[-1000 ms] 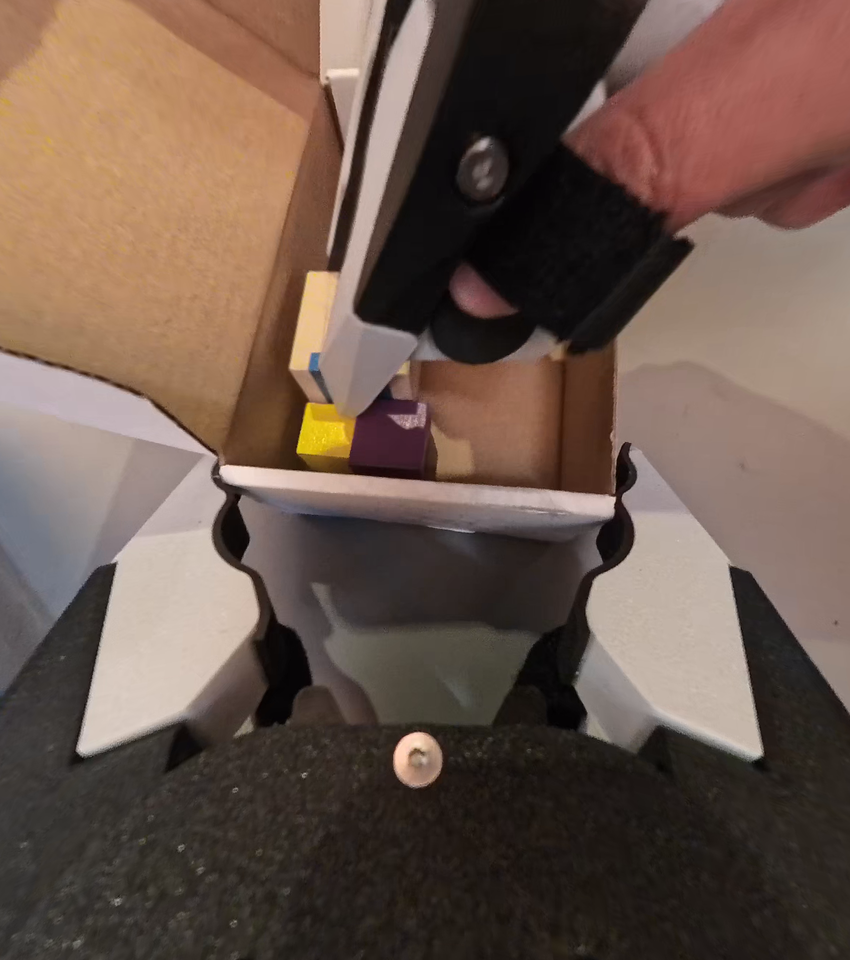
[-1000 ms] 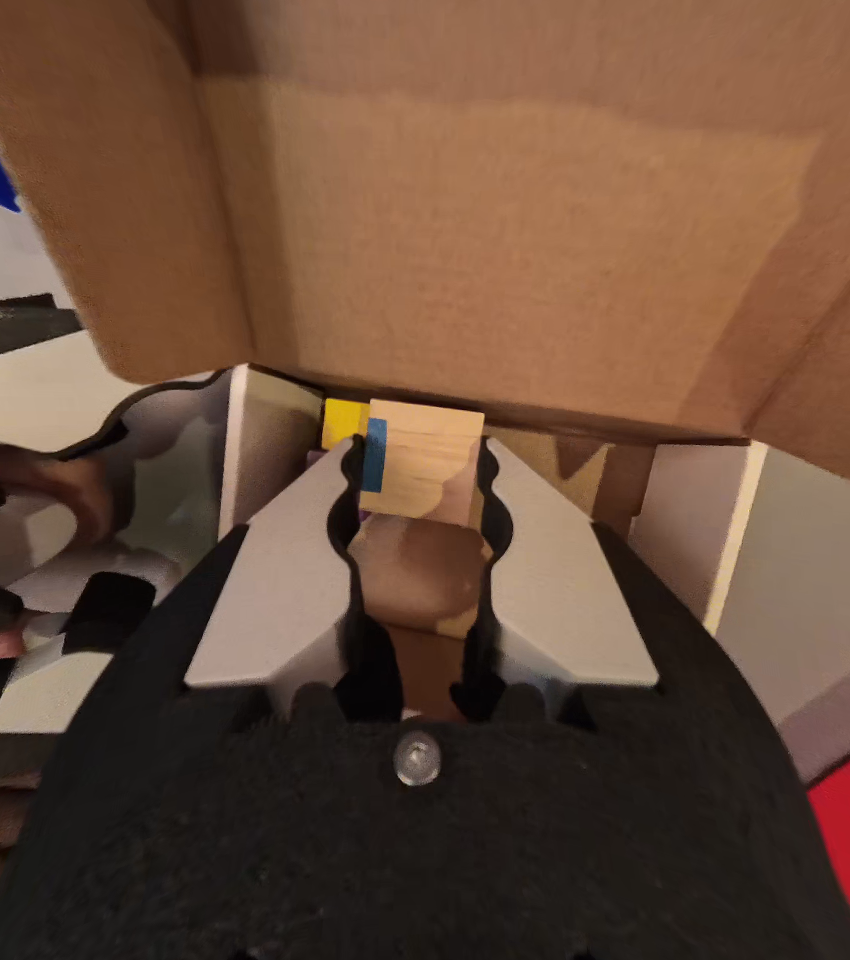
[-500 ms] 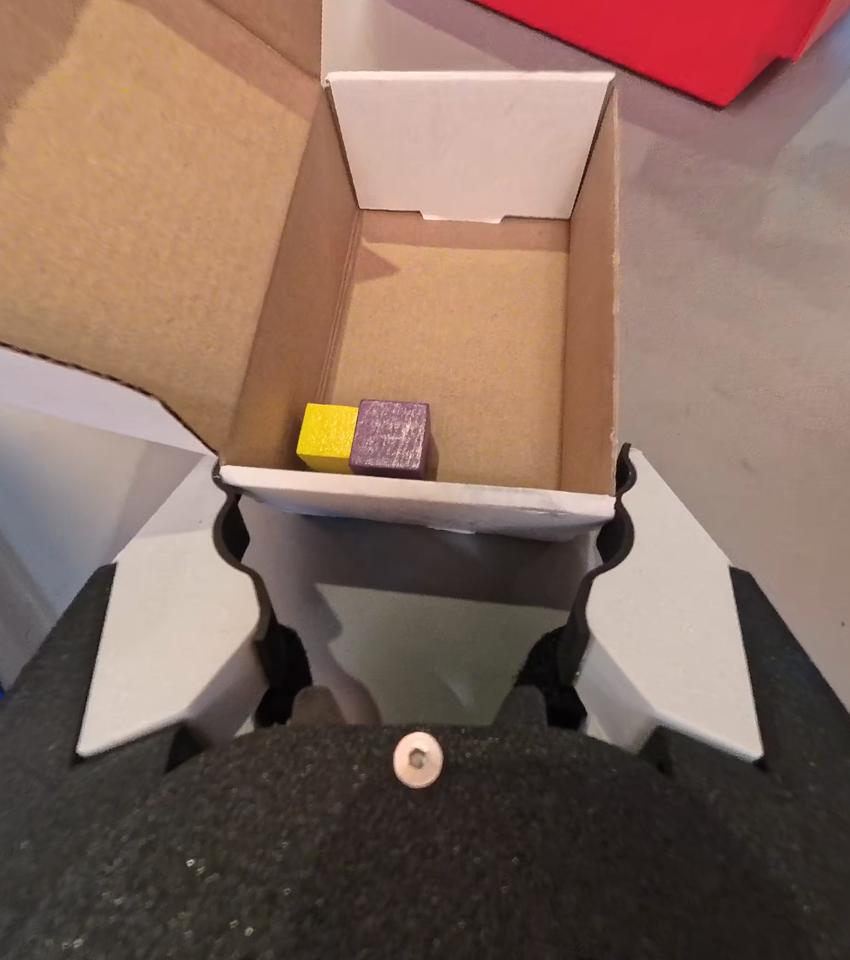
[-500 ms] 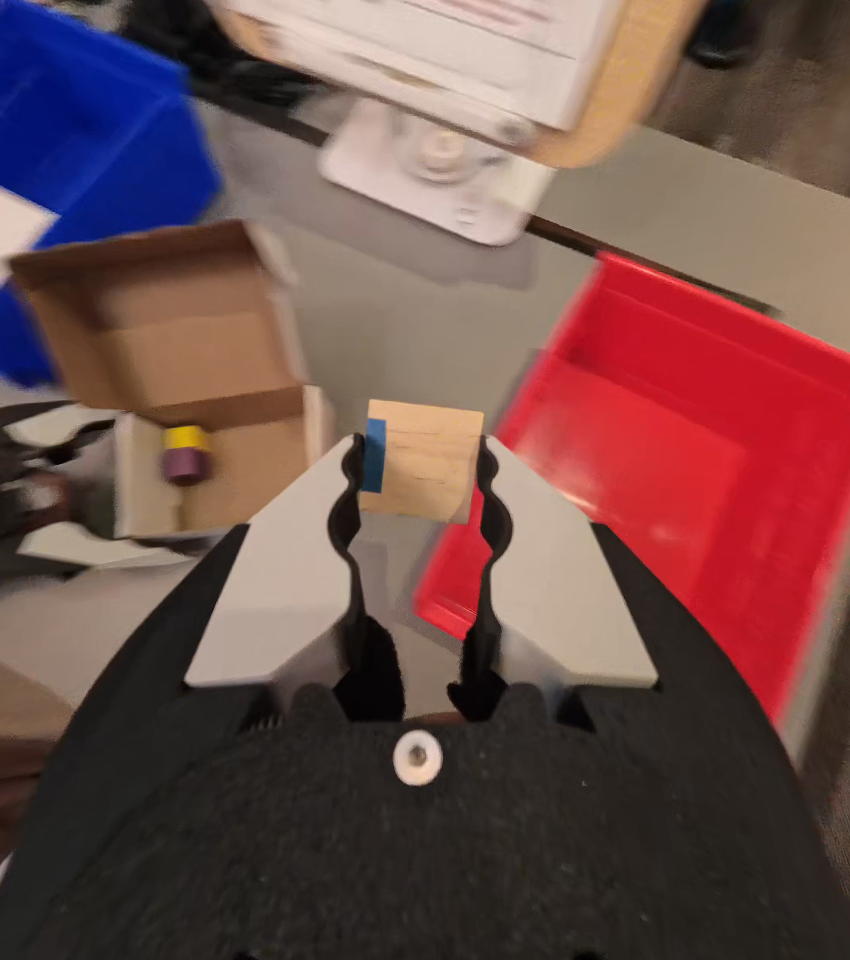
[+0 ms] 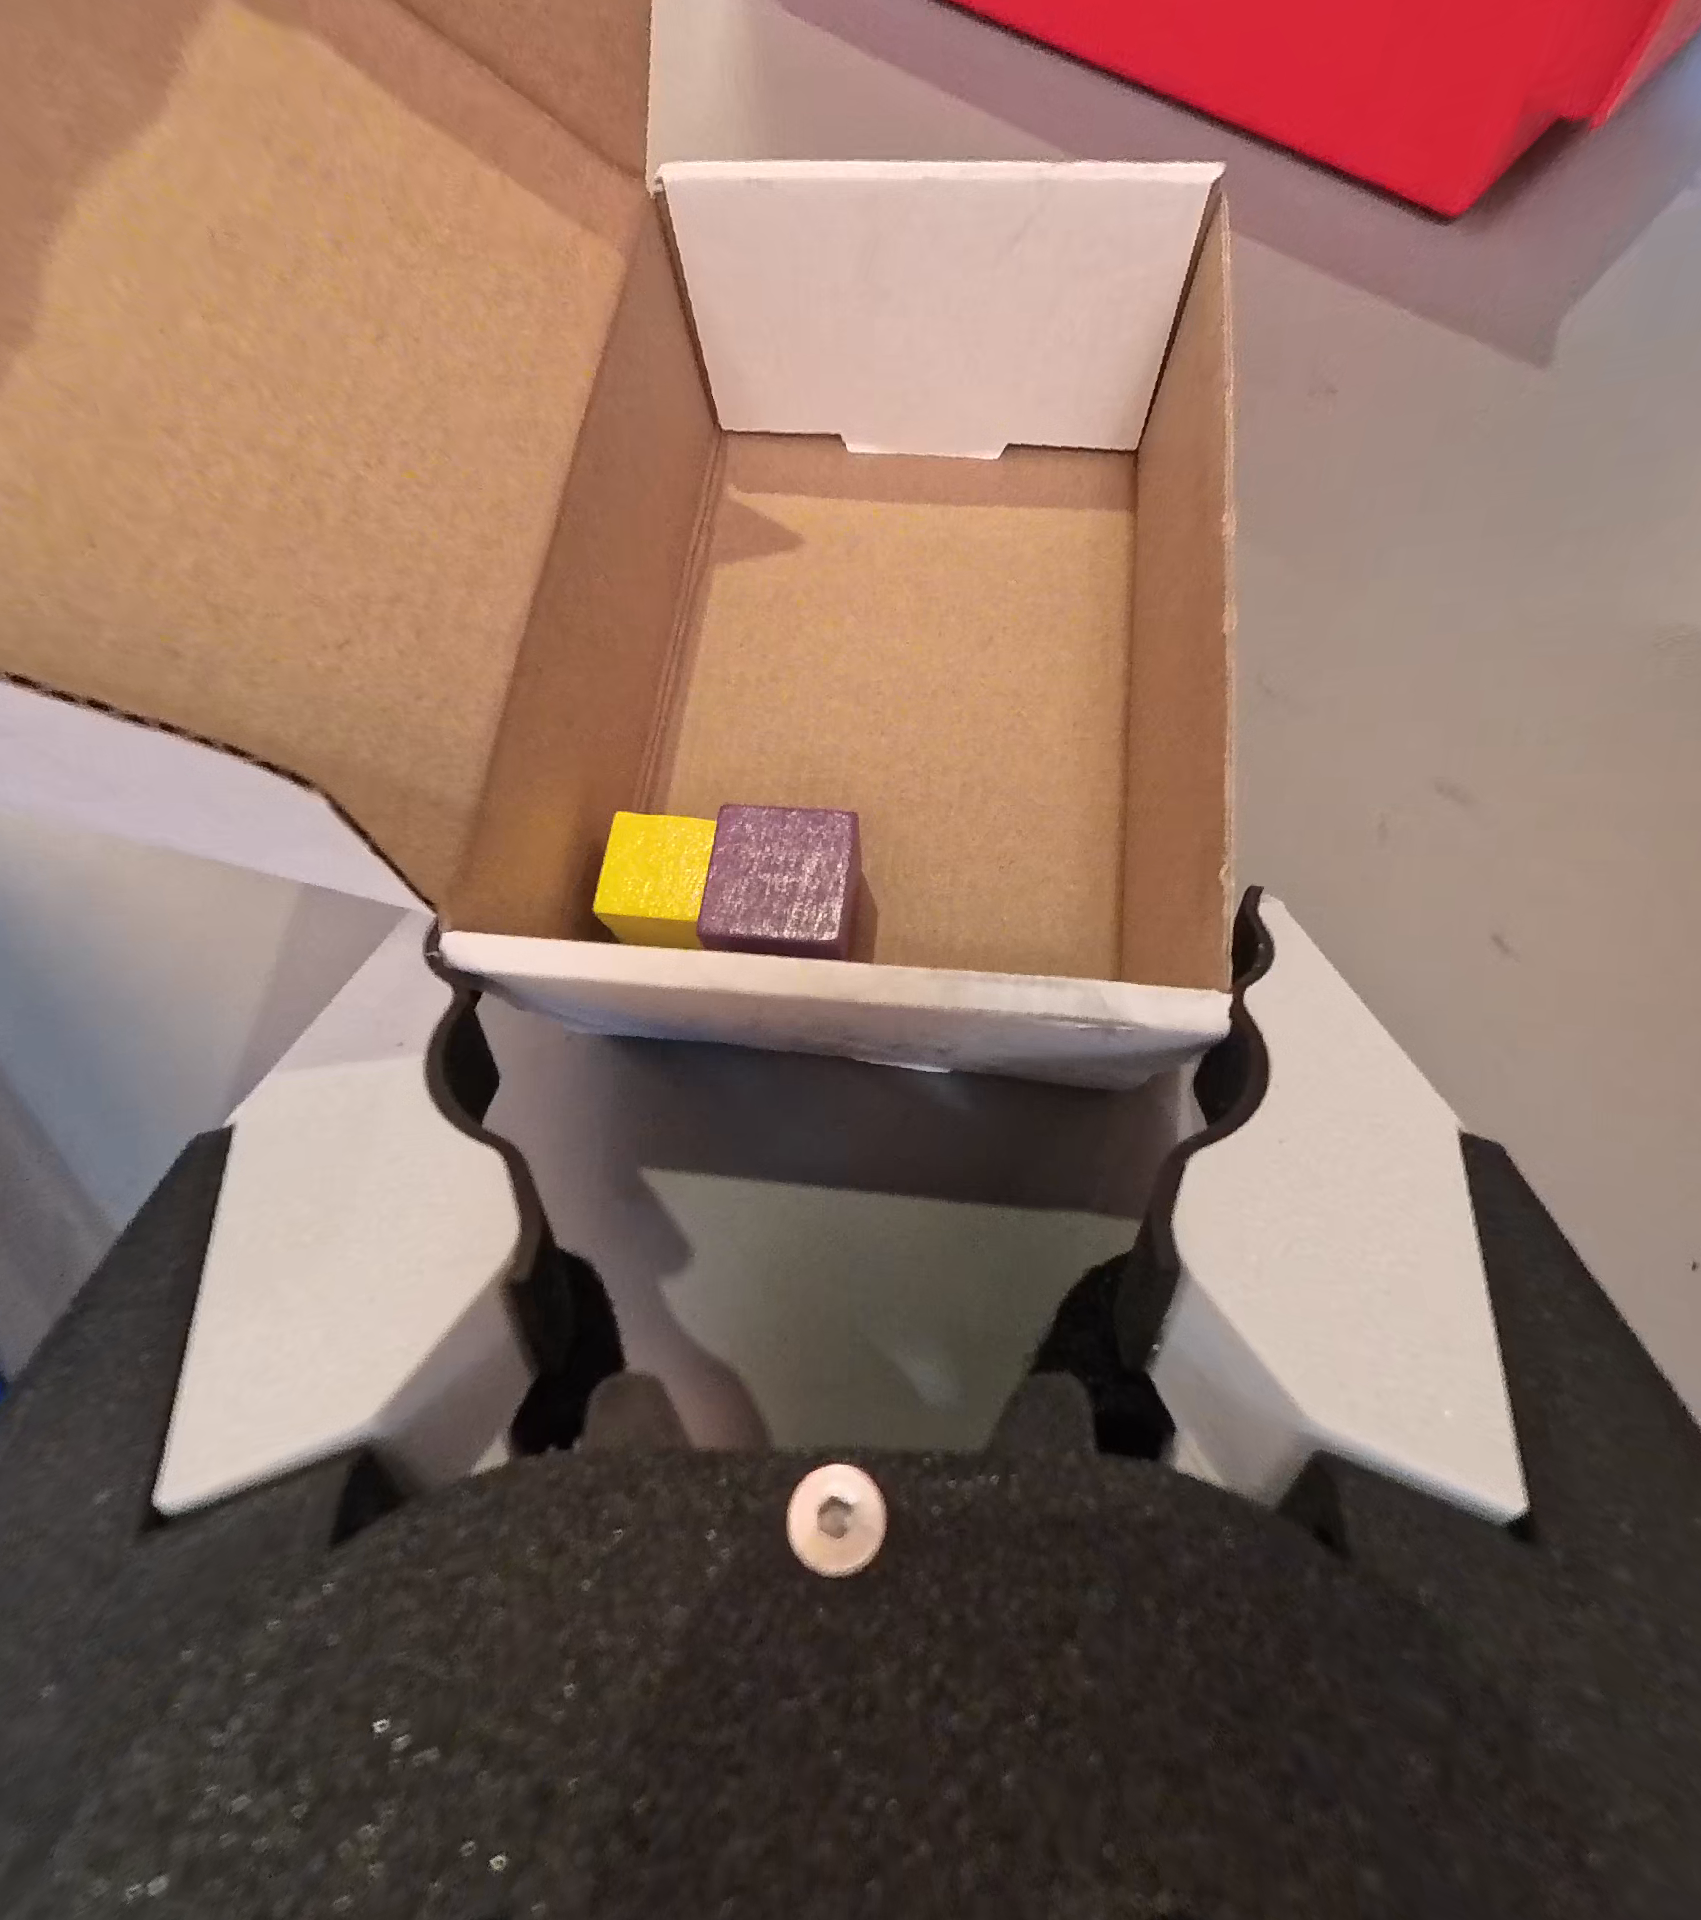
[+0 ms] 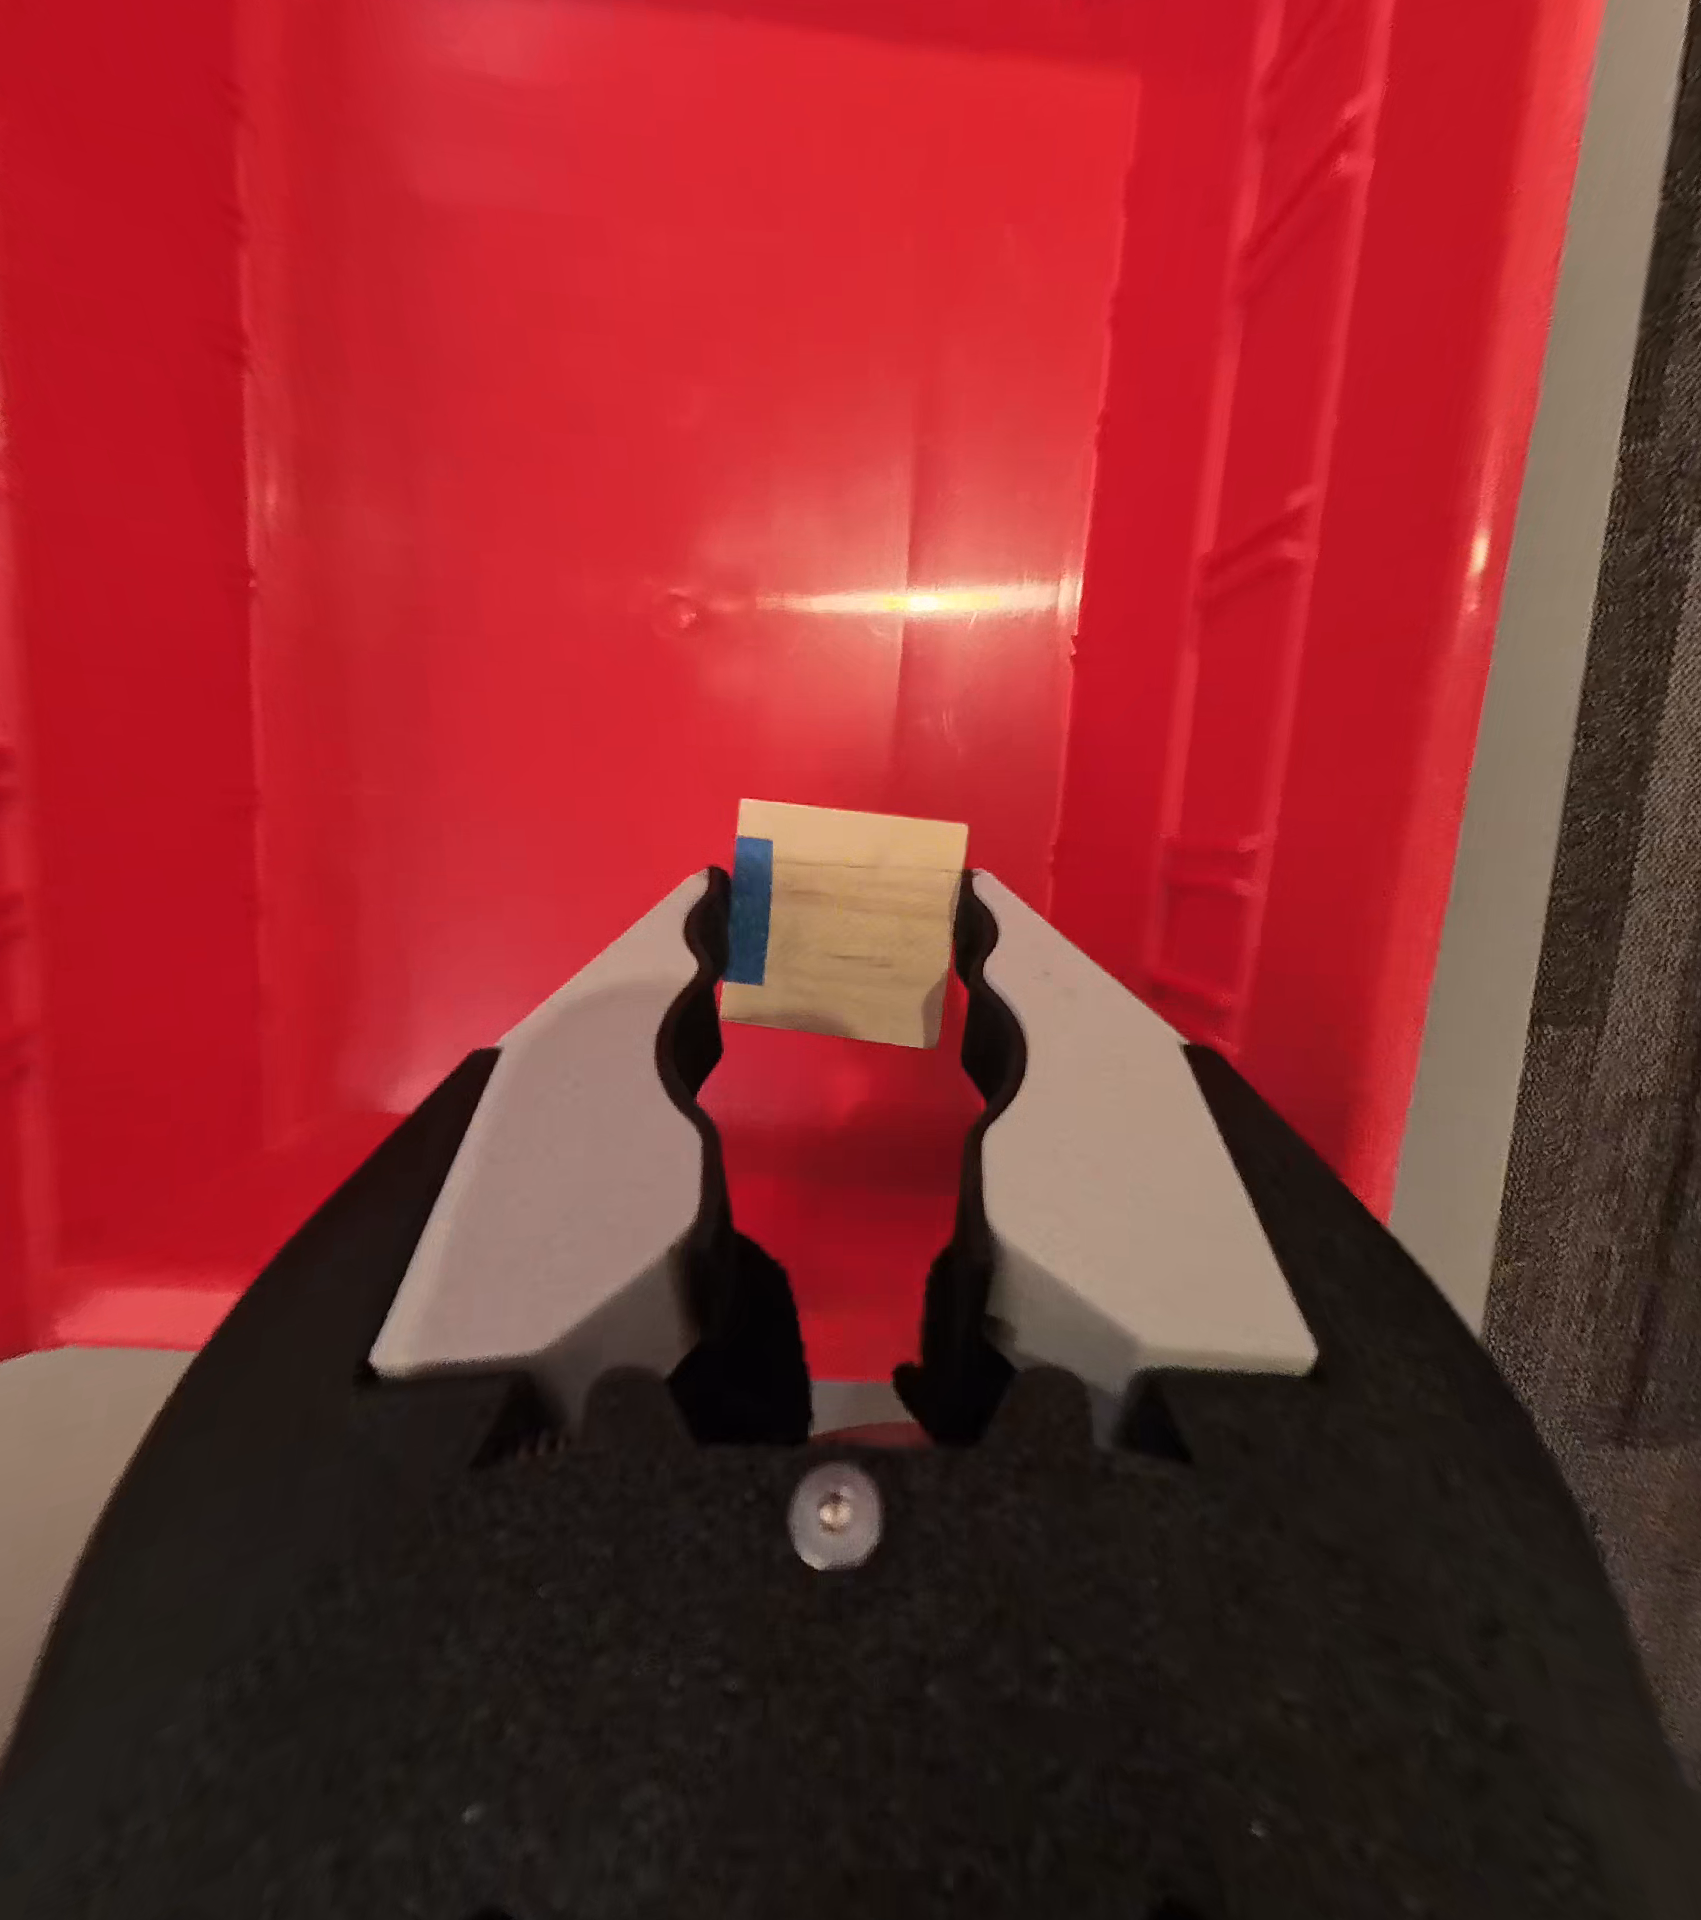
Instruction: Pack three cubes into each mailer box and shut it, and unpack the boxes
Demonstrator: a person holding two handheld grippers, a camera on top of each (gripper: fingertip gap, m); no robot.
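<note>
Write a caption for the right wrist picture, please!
Right hand-held gripper holds a wooden cube over the red bin.

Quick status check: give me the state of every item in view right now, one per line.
mailer box: lid open, near wall gripped
yellow cube: on box floor, against purple cube
purple cube: on box floor
wooden cube: held above red bin
red bin: nothing visible inside
left claw: shut on mailer box
right claw: shut on wooden cube

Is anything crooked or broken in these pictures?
Nothing broken. The wooden cube sits a little tilted between the right gripper fingers, over the red bin. The mailer box, held by the left gripper, holds a yellow cube touching a purple cube.
</note>
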